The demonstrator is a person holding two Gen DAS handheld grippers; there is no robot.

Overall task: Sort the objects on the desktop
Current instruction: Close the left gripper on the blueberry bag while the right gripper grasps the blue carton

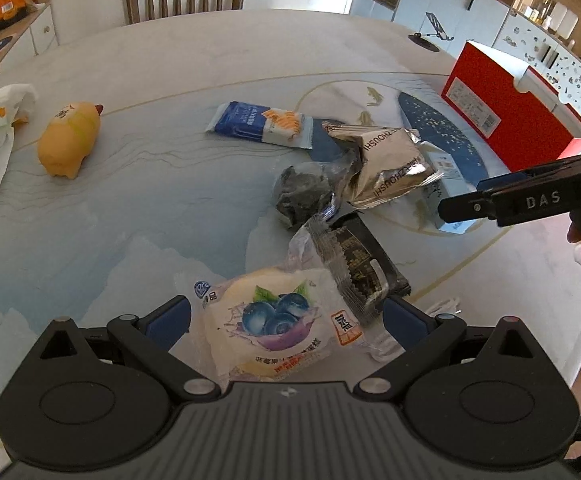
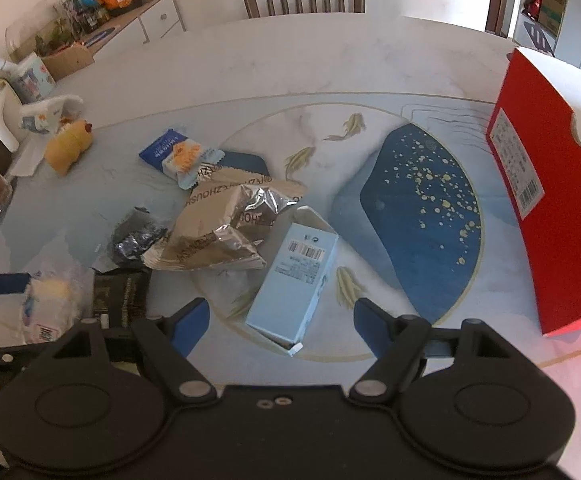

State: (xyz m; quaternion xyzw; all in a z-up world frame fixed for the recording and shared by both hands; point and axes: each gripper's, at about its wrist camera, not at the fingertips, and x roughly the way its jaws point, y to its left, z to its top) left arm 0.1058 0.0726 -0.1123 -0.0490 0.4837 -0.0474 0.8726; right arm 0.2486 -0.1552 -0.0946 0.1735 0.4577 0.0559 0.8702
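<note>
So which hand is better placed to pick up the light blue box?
The right. The light blue box lies between the open right gripper fingers, while the left gripper straddles the blueberry bun packet.

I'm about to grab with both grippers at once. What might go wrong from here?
1. The blueberry bun between the open left gripper fingers overlaps the black packet; closing may catch both.
2. The bun looks soft; a hard squeeze may crush it.
3. The blue carton between the open right gripper fingers lies askew, so closing may twist it away.
</note>
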